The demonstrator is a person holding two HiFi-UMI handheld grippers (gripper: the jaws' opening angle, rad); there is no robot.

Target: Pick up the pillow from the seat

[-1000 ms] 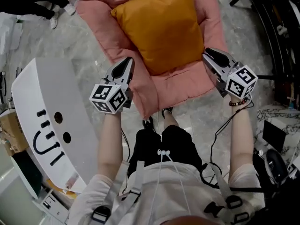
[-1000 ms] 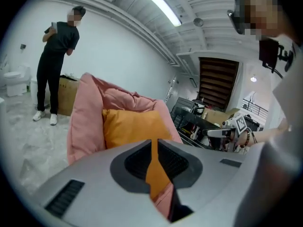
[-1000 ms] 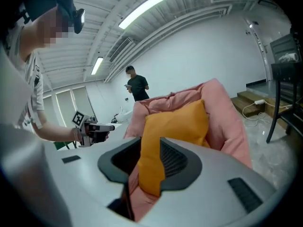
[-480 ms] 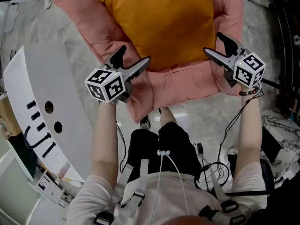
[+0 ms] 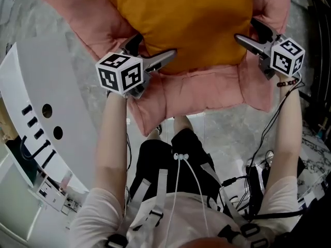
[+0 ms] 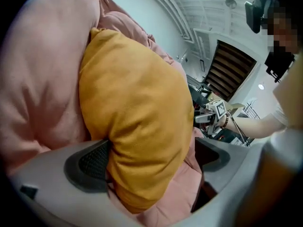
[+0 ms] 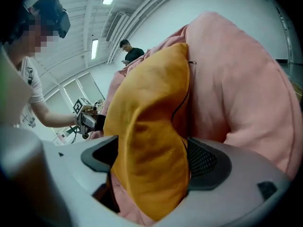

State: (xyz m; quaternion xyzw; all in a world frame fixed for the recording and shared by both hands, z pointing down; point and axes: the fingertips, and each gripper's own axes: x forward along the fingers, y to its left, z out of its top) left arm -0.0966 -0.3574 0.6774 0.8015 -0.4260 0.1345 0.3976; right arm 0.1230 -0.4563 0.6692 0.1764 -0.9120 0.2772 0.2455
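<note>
Grey stone floor (image 5: 227,130) lies below both claws, with a white curved panel (image 5: 31,87) left of my left claw (image 5: 155,45). The pink seat (image 5: 196,94) spreads ahead of the claws, and the orange pillow (image 5: 181,14) lies on it. The left claw and right claw (image 5: 246,29) are both opening wide, each with a pillow corner between its jaws. The head view cuts off the pillow's far edge, and fabric covers part of the pads.

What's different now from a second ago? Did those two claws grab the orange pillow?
The left gripper and right gripper moved forward to the near corners of the pillow. Nearly shut before, their jaws are opening, a corner between each pair, nothing clamped yet. The pillow still lies on the pink seat.
</note>
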